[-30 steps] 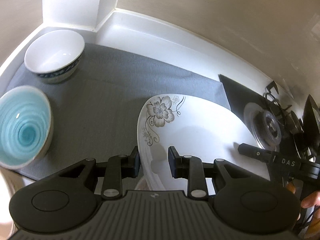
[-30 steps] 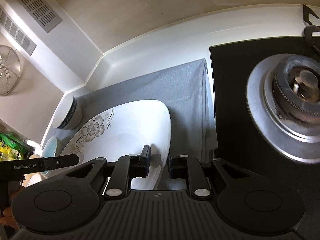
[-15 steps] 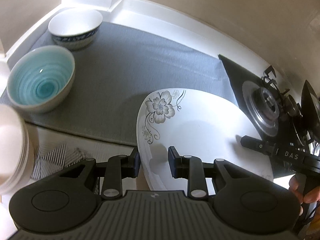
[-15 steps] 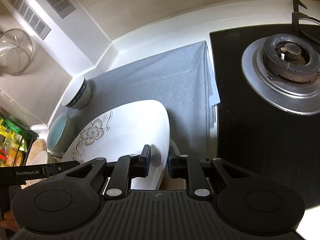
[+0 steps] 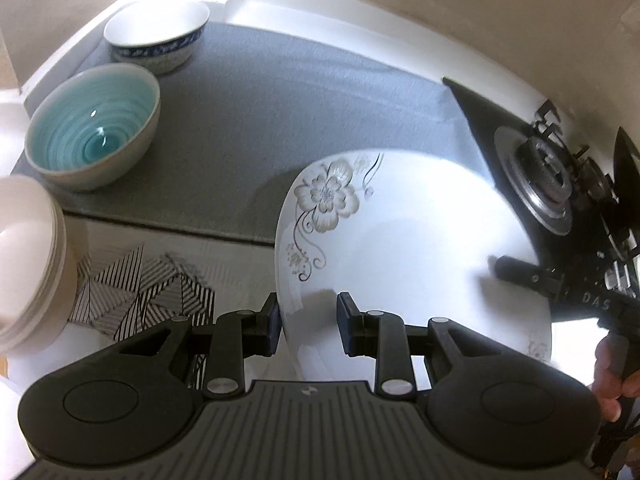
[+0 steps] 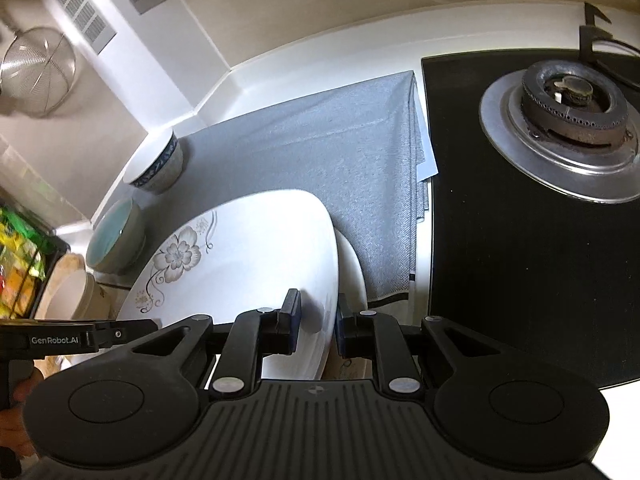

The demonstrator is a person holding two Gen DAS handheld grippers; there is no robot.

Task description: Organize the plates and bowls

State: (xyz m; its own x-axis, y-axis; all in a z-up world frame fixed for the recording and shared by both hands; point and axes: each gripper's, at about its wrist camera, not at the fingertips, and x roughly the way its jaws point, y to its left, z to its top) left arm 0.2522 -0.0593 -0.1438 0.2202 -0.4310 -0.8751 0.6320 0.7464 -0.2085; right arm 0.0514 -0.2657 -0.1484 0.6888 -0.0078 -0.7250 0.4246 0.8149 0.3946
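A large white plate with a grey flower print hangs above the front edge of the grey mat, held from both sides. My left gripper is shut on its left rim near the flower. My right gripper is shut on the opposite rim of the plate, whose underside shows beside the right pad. A teal bowl and a white bowl with a blue band stand on the mat at the far left. A stack of white bowls sits at the left edge.
A black gas hob with a burner lies right of the mat. A wire strainer hangs on the left wall. A black-and-white patterned cloth lies in front of the mat. Walls close the back and left.
Both grippers have drawn back from the wall with the plate between them. The bowls now look farther off, and the stack of white bowls has come into the left wrist view.
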